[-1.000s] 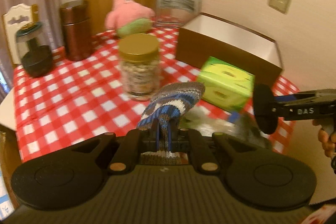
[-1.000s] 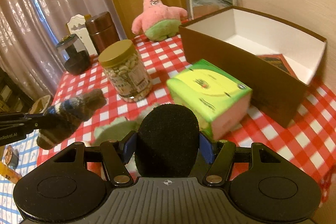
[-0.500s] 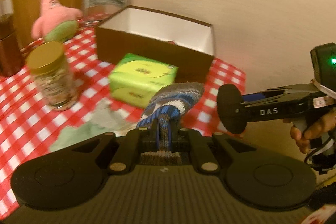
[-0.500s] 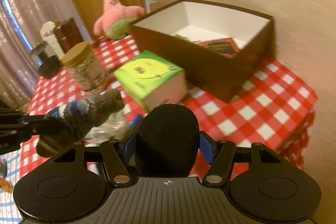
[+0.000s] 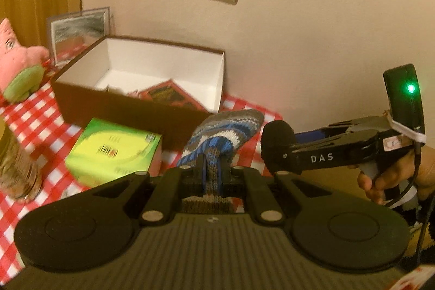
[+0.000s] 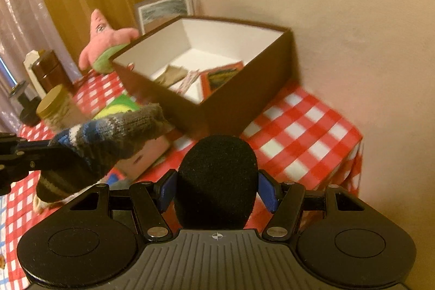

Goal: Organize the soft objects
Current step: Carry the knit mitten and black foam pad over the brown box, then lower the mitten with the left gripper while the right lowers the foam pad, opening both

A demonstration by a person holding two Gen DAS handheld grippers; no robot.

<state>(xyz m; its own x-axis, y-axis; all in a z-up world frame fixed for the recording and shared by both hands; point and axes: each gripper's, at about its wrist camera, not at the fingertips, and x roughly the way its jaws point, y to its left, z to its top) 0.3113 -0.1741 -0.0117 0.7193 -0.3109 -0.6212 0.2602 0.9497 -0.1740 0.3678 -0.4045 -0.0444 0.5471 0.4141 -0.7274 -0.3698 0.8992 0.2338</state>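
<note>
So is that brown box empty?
No, the brown box already holds a red-covered booklet and some papers on its white floor.

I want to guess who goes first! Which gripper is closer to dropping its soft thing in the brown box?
Probably the left gripper: its knitted sock already pokes toward the brown box. The right gripper, holding black foam, sits farther back.

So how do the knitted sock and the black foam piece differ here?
The knitted sock is striped blue, grey and white; the black foam piece is plain. The sock is long and floppy; the foam is a rounded block. The left gripper holds the sock, the right gripper the foam. Both are in the air.
</note>
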